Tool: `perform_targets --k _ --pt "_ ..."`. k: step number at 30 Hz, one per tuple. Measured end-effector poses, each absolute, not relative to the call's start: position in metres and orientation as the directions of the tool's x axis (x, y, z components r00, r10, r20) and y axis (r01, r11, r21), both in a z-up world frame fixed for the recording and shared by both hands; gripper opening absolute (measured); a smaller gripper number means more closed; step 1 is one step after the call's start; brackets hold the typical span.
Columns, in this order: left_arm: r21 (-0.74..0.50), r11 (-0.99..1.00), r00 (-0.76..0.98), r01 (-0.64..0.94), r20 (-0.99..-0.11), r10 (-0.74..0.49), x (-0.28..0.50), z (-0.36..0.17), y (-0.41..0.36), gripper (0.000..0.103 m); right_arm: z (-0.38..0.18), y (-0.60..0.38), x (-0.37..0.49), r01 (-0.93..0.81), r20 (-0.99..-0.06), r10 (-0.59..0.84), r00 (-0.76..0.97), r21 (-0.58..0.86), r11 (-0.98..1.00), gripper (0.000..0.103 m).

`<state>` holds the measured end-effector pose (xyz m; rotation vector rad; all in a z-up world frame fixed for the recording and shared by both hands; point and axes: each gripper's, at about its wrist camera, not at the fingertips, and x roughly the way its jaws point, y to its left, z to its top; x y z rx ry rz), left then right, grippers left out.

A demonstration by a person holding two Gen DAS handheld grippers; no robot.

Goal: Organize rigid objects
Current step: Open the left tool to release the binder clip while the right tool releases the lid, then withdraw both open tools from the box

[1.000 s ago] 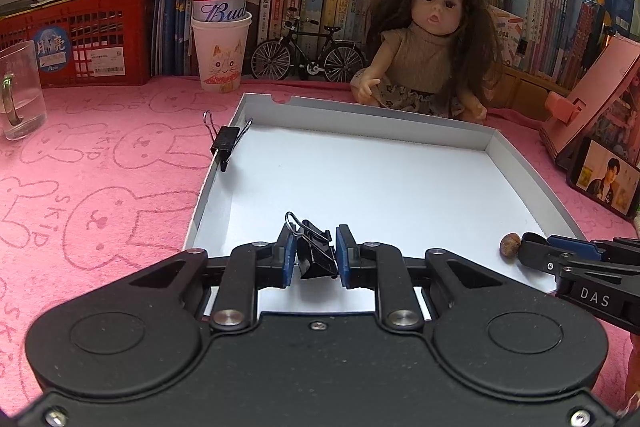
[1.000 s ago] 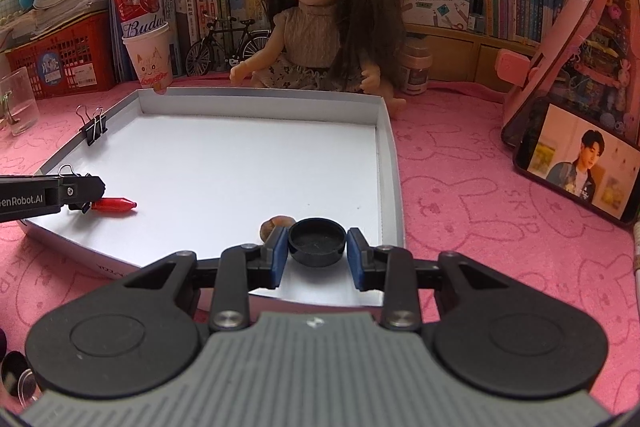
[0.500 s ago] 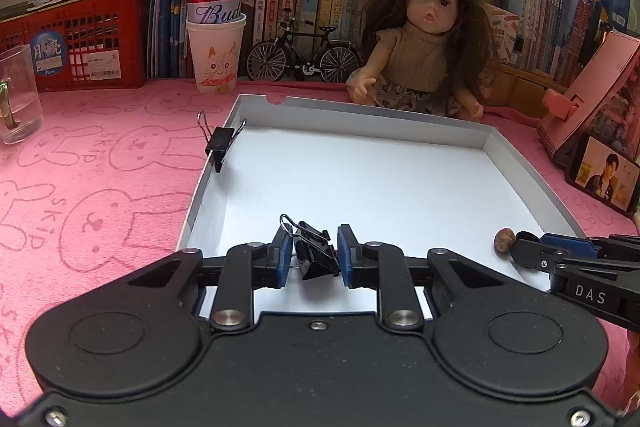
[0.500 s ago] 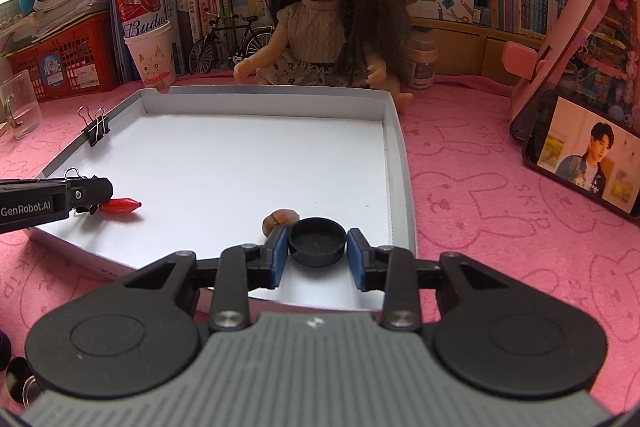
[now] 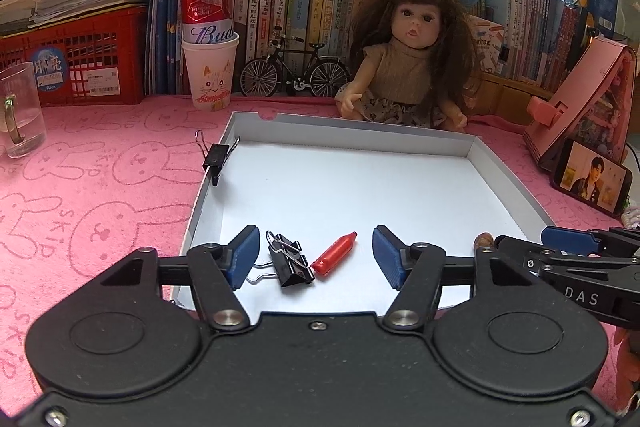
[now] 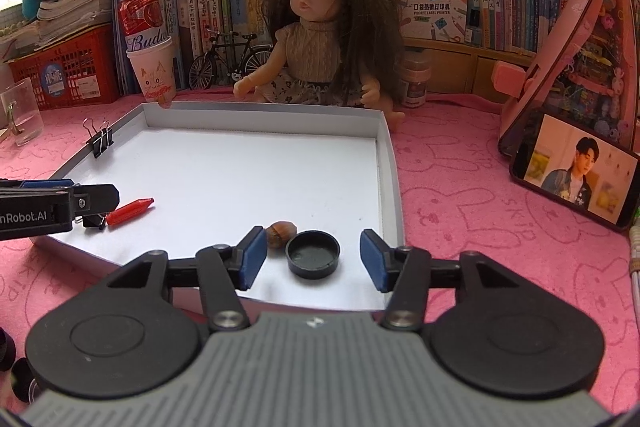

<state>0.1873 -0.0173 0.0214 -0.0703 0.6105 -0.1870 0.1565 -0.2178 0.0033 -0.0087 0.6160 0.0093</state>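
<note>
On the pink worktop, a white tray holds everything. Left tongs stand wide apart over its near edge, a black binder clip lying free between them, touching a red crayon-shaped piece. Right tongs are likewise spread, a black round cap resting loose between them just beside a hazelnut. Another binder clip grips the tray's left wall.
</note>
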Motion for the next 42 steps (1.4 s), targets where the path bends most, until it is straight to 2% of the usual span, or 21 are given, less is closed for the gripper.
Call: perform_targets --k 4,8,20,42 --pt "-0.114 0.981 0.817 0.159 -0.543 -0.195 0.178 0.029 -0.017 0.081 0.007 -0.218 0.15 -0.015 -0.566 0.016 0.824 0.006 1.0 0.074" --pt "-0.113 0.977 0.824 0.179 -0.526 -0.212 0.169 0.035 -0.017 0.085 0.012 -0.216 0.142 -0.029 -0.552 0.024 0.834 0.0 1.0 0.078" --pt "-0.111 0.966 0.827 0.232 -0.501 -0.256 0.141 0.047 -0.018 0.088 0.022 -0.208 0.119 -0.072 -0.519 0.056 0.853 -0.011 0.997 0.086" --pt "-0.094 0.96 0.814 0.264 -0.513 -0.274 0.102 0.039 -0.013 0.089 0.023 -0.201 0.088 -0.105 -0.504 0.094 0.859 0.006 0.994 0.089"
